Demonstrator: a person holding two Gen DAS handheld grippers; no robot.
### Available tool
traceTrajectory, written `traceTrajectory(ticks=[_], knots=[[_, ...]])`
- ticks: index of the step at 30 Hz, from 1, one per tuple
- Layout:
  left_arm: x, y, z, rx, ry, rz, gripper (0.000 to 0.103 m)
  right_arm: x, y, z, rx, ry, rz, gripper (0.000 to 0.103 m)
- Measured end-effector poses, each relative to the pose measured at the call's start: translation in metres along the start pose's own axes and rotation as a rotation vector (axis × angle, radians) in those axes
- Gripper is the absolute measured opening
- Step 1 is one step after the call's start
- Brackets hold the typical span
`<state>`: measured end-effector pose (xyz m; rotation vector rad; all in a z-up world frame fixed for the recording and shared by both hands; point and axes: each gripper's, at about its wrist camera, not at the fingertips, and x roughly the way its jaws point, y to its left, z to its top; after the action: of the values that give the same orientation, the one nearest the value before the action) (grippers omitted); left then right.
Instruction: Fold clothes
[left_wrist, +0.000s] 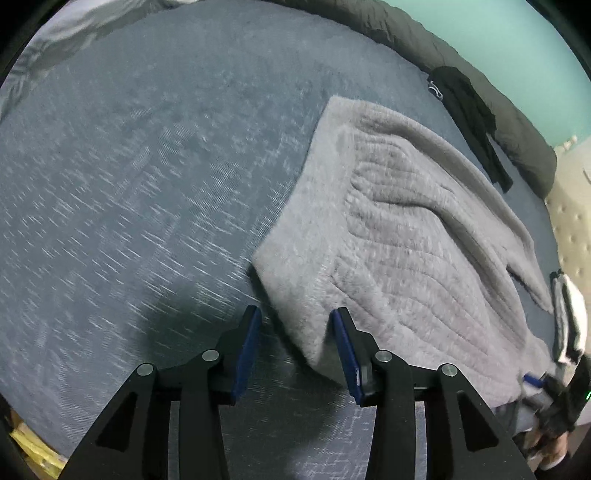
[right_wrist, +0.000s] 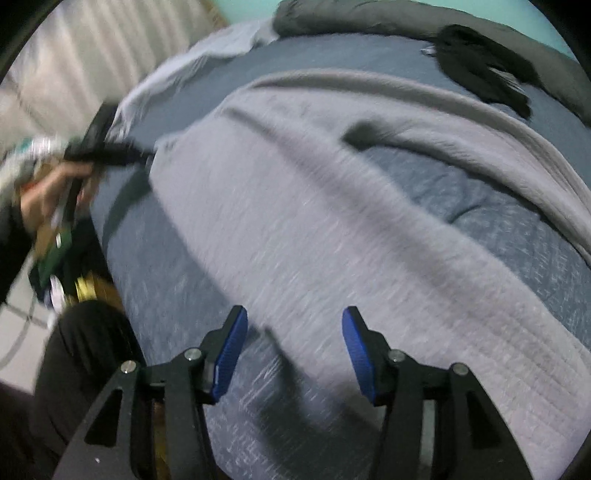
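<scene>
Sweater (left_wrist: 406, 236), pale grey and fluffy with ribbed rows, lies spread on a blue-grey bed cover (left_wrist: 147, 166). In the left wrist view it fills the right half of the picture, one long sleeve (left_wrist: 472, 177) running along its far side. In the right wrist view the same sweater (right_wrist: 295, 206) stretches from upper left to lower right, with the sleeve (right_wrist: 461, 122) arching over a patch of bare bed cover (right_wrist: 461, 199); this view is blurred.

Left gripper (left_wrist: 295, 343) has its two blue-padded fingers spread apart, holding nothing, with a corner of the sweater's edge lying between and just beyond the tips. Right gripper (right_wrist: 293, 343) also has its blue-padded fingers spread wide and empty, hovering over the sweater's near edge where it meets the bed cover.

Beyond the sweater, a small black garment (left_wrist: 469, 118) lies on the bed cover near a dark grey padded quilt (left_wrist: 424, 37) bunched along the far edge. A light grey sheet (left_wrist: 55, 40) is crumpled at the far left corner. Behind the quilt is a mint green wall (left_wrist: 509, 44).
</scene>
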<state>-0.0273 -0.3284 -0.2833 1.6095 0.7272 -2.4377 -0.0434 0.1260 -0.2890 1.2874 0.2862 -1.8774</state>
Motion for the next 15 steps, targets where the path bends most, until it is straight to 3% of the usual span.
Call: traceTrajectory(ticks=[4, 6, 8, 9, 12, 15], knots=[[0.01, 0.002, 0.0, -0.02, -0.01, -0.009, 0.043, 0.018, 0.012, -0.01, -0.055, 0.052, -0.048, 0.054], [0.01, 0.003, 0.0, -0.026, -0.017, -0.023, 0.029, 0.022, 0.011, -0.012, -0.05, 0.049, -0.067, 0.054], [0.009, 0.002, 0.0, -0.02, -0.027, -0.026, 0.023, 0.025, 0.008, -0.014, -0.044, 0.043, -0.078, 0.052], [0.008, 0.0, 0.0, -0.014, -0.033, -0.027, 0.017, 0.025, 0.007, -0.015, -0.041, 0.039, -0.08, 0.039], [0.001, -0.004, 0.0, 0.006, -0.057, -0.032, 0.013, 0.016, 0.009, -0.016, -0.065, 0.033, -0.071, 0.013], [-0.017, -0.003, 0.002, 0.0, -0.092, -0.052, 0.011, 0.003, 0.015, -0.019, -0.099, 0.028, -0.048, 0.004]])
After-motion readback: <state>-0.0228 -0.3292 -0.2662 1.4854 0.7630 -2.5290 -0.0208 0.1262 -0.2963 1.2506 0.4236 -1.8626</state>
